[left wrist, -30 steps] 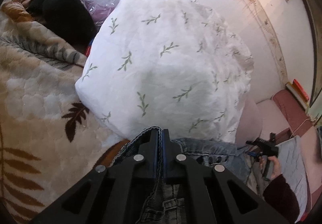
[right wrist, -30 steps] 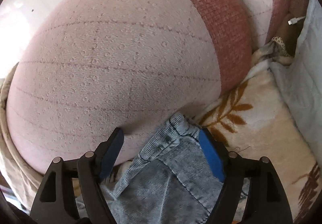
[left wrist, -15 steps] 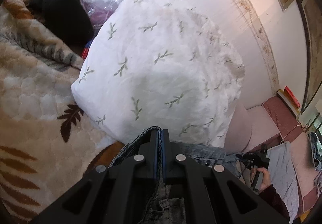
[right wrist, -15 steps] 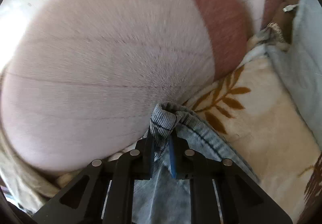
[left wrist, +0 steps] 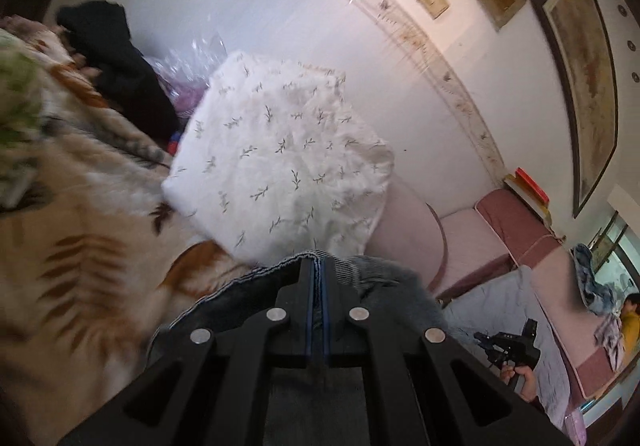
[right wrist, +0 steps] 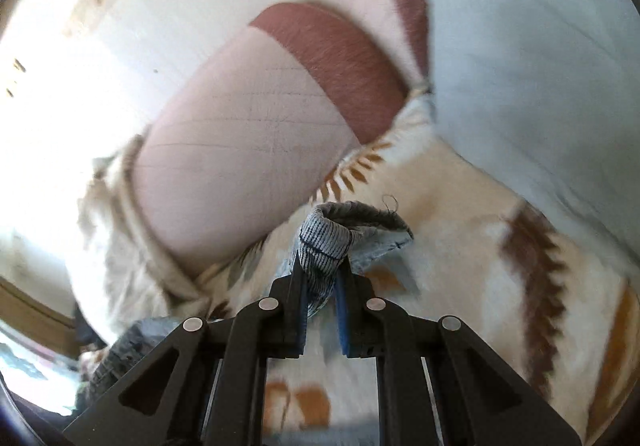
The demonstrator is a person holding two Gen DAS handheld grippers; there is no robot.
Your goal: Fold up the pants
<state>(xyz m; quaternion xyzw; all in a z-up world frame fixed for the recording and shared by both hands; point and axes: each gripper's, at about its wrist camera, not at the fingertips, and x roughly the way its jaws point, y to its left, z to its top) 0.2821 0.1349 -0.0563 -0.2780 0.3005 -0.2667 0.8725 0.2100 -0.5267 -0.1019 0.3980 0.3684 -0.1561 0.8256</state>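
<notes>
Bed covered by a leaf-print blanket [right wrist: 460, 230], with a white leaf-sprig pillow [left wrist: 280, 165] as landmark. I have the left gripper [left wrist: 317, 278] clenched on the pants [left wrist: 360, 270] just below the pillow, and the right gripper [right wrist: 322, 278] pinching a bunched edge of them to its right, I judge to spread the denim. Its long axis is hidden.
</notes>
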